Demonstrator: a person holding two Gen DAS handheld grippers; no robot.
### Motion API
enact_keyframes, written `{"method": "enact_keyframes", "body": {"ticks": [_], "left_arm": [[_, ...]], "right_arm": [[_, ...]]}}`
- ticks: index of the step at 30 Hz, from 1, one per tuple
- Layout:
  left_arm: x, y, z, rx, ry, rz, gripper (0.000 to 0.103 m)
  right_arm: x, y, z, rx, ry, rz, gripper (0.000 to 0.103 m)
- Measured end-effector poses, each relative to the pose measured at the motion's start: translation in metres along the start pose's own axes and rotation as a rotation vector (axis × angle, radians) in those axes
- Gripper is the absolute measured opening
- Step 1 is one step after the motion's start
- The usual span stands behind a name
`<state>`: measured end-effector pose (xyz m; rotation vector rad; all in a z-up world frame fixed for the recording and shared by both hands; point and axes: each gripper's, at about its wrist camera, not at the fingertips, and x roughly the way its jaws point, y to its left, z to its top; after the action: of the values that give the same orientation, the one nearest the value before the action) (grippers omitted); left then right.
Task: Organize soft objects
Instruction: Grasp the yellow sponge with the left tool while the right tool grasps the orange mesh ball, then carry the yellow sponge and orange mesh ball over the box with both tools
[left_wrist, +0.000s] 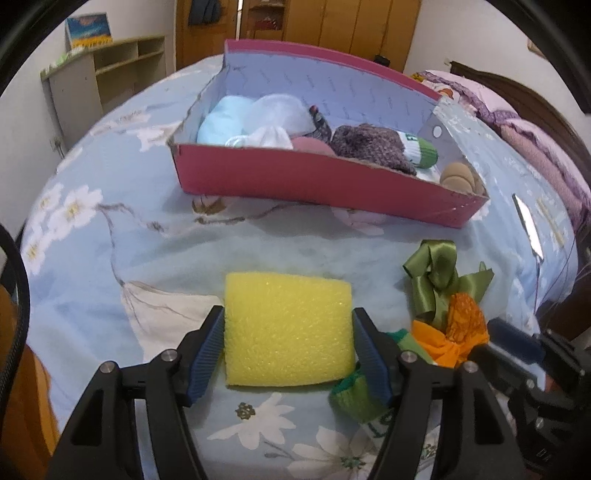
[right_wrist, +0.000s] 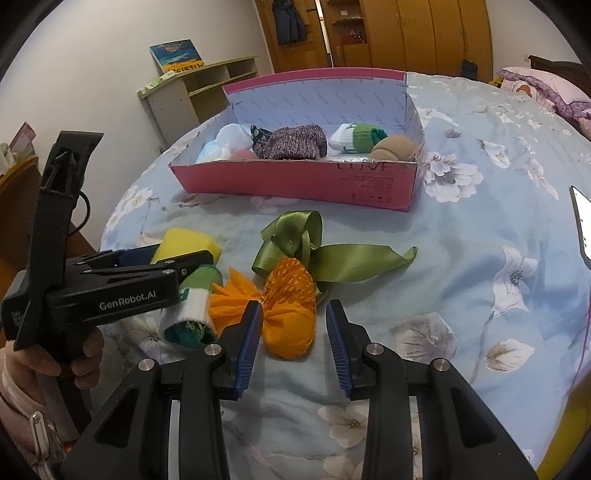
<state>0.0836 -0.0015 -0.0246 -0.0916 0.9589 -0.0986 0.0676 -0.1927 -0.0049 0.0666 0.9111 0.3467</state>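
Two tongs work over a bed with a blue floral sheet (right_wrist: 461, 258). Left tongs (left_wrist: 289, 334) straddle the yellow rectangular foam sponge (left_wrist: 288, 332), blue pads touching its sides, seemingly gripping it for lifting. Right tongs (right_wrist: 294, 339) stand open around the orange mesh fabric bundle (right_wrist: 291, 314), not yet pinching. Beyond lies a green satin ribbon (right_wrist: 314, 251); a green-and-white rolled sock (right_wrist: 195, 306) sits between. Both face the pink cardboard box (right_wrist: 295, 184), already holding socks, likely the destination. "GenRobot.AI" marks the left handle

Home bedroom: floral bedspread (right_wrist: 480, 221), pillows (right_wrist: 546, 88).
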Motion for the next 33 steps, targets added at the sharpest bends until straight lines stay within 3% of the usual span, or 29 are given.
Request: {"method": "enact_keyframes", "body": {"ticks": [14, 29, 33], "left_arm": [[-0.012, 0.008, -0.001, -0.017, -0.022, -0.043, 0.069], [-0.036, 0.013, 0.004, 0.0, -0.091, -0.019, 0.069], [-0.038, 0.01, 0.004, 0.011, -0.093, -0.021, 0.069]], "right_arm": [[0.009, 0.001, -0.002, 0.0, 0.028, 0.003, 0.037], [0.02, 0.001, -0.004, 0.004, 0.045, 0.002, 0.037], [0.015, 0.003, -0.005, 0.001, 0.025, 0.023, 0.029]]}}
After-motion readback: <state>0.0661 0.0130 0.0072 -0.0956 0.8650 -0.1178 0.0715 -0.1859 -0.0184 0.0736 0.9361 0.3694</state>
